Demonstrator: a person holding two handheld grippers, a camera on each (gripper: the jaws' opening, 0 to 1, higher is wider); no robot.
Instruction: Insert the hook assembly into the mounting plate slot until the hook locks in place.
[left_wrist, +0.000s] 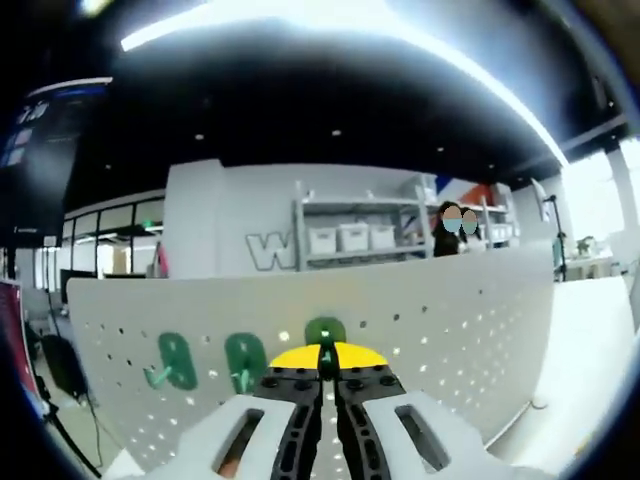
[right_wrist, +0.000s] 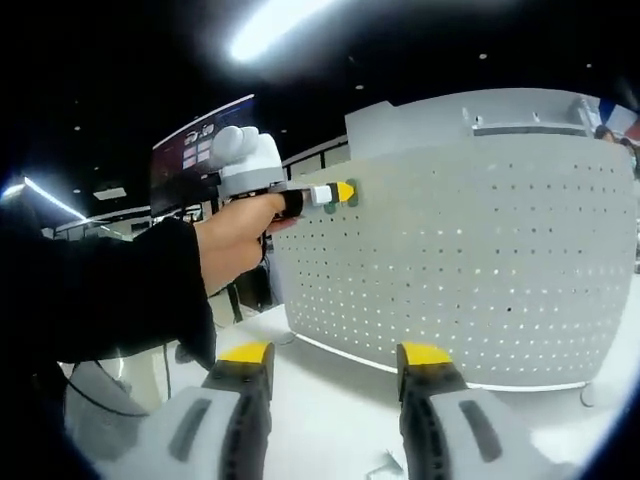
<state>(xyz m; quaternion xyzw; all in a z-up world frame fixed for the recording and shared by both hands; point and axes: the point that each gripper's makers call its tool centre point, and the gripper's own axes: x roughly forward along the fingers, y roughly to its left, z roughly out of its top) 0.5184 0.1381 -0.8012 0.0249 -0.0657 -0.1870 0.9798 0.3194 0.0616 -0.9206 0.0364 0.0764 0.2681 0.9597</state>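
- Looking along my left gripper (left_wrist: 328, 372), I see its two yellow-tipped jaws pressed close together around a green hook (left_wrist: 325, 335), which sits right at the face of a white pegboard (left_wrist: 450, 330).
- Two more green hooks are on that pegboard to the left of the held one: one (left_wrist: 245, 362) just beside the jaws and another (left_wrist: 174, 362) further left. Both appear seated in the board's holes.
- The pegboard stands upright on a white table (left_wrist: 590, 350) and is covered in rows of small holes.
- Behind the board, far off, there is a grey wall with metal shelving (left_wrist: 350, 235) holding white bins.
- From my right gripper view, the right gripper (right_wrist: 335, 365) hangs low above the table with its jaws spread wide apart and nothing between them.
- That same view shows the left gripper (right_wrist: 345, 192) from the side, its yellow tips touching the upper left part of the pegboard (right_wrist: 480, 260), with a bit of green at the tips.
- A person's hand (right_wrist: 235, 240) grips the left gripper's handle, with a dark sleeve (right_wrist: 100, 290) running back toward the left edge.
- A dark monitor (right_wrist: 200, 150) sits behind the hand.
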